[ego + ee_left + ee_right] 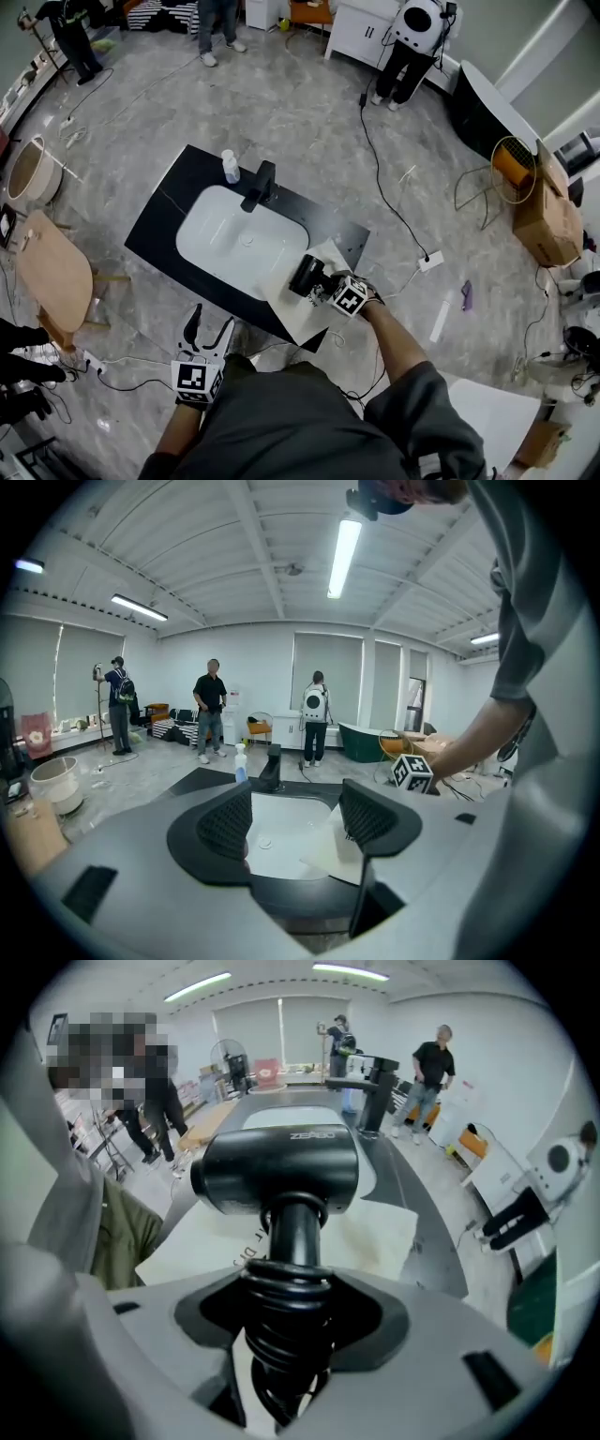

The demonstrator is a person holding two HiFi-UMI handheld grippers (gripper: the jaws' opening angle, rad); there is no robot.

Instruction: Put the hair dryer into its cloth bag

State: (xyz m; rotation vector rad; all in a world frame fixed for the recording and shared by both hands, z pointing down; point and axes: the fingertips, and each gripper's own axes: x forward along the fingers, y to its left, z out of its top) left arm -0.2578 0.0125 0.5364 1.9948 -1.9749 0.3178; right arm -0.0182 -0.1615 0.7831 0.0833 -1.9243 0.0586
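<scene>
None of the packing is being shown as finished: the black hair dryer with a round barrel and coiled cord [281,1171] is being held outside the flat cream cloth bag [380,1232], not inside it. The dryer is being grasped by the right hand-held gripper [286,1321], whose jaws are being pressed on the coiled cord at the foot of the handle, with the barrel being pointed away from the camera, just above the bag. In the head view the bag [300,317] is being seen lying flat on the near right corner of the dark stone-look surface [164,220], just beside the white oval basin [234,239]. The left hand-held gripper [295,822] is being kept released, with nothing between its jaws, well short of the bag and near the surface's front edge [210,328]. Whether the bag's mouth is being held open cannot be told. By judgement, the opening of the bag, the sliding in of the dryer and the tucking in of its cord are all being left to do.
</scene>
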